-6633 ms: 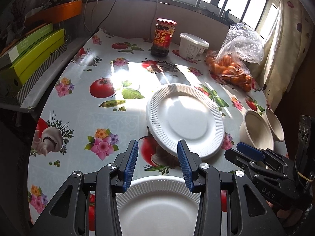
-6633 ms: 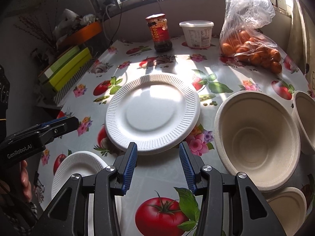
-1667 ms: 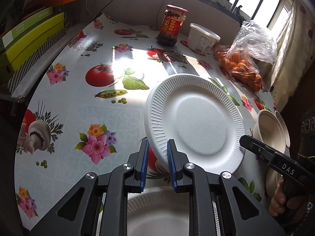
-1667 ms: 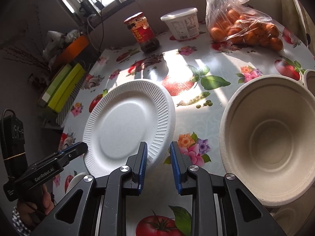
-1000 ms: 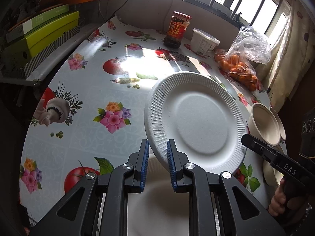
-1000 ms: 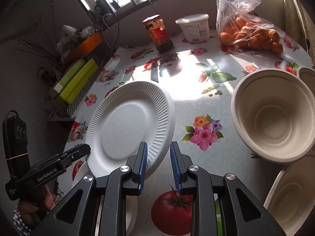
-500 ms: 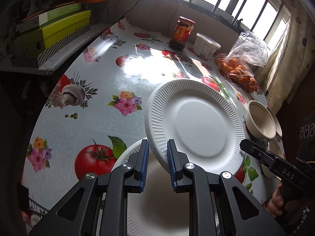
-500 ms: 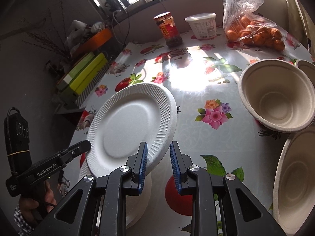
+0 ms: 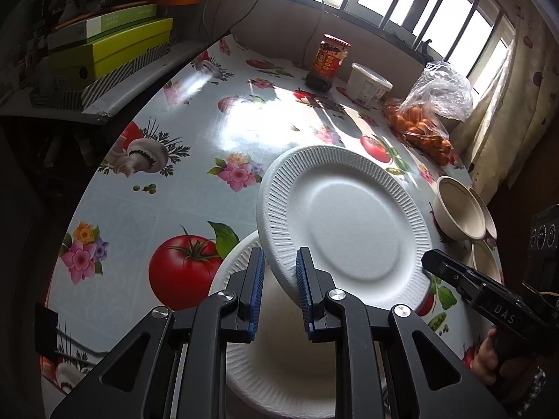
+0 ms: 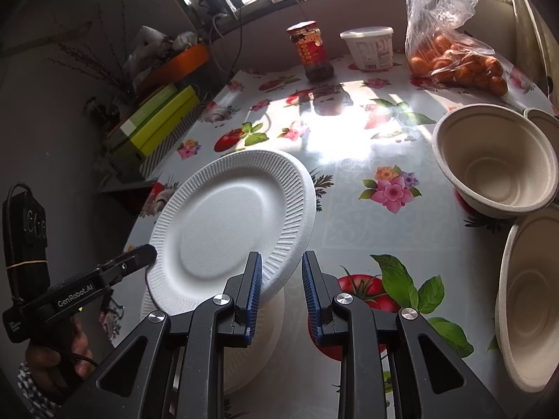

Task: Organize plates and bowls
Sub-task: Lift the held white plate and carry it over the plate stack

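Two grippers, left [image 9: 277, 281] and right [image 10: 281, 284], clench opposite rims of one foam plate [image 9: 344, 225], now carried above a second plate [image 9: 279, 359]

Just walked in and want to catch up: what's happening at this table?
A person is tidying disposable tableware with a handheld gripper in each hand. The left gripper and right gripper each clamp the rim of one white foam plate, holding it tilted above a second foam plate on the flowered tablecloth. It isn't stacked yet. Three beige bowls sit off to the right, untouched.
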Demonstrator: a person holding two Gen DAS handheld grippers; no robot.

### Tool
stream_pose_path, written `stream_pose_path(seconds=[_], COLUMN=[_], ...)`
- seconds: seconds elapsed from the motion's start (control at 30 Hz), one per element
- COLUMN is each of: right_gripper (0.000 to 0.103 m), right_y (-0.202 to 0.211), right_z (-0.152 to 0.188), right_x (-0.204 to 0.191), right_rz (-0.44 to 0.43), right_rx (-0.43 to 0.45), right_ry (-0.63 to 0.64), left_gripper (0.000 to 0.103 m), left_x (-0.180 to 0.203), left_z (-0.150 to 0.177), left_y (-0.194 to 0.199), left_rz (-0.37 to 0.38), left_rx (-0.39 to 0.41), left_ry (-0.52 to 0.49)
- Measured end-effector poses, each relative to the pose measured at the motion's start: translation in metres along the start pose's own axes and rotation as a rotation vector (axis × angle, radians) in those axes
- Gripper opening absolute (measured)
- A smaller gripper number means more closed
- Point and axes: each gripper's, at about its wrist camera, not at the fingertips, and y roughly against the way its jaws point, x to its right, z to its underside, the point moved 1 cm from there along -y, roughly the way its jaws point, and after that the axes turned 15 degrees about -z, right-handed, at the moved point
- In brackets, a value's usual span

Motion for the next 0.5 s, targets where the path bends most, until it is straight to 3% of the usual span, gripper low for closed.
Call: stream_pose_path(seconds=[0.5], right_gripper=[0.023], right_y=[0.006], right_z=[0.013], right_x=[-0.017], right_rz=[-0.023], right_rx=[-0.001], right_ry=[0.032], left_gripper=[0.020], left_x=[-0.014], left_z=[0.016], left_y=[0.015], left_rz=[-0.006], left_rx=[0.011], left_ry=[0.020])
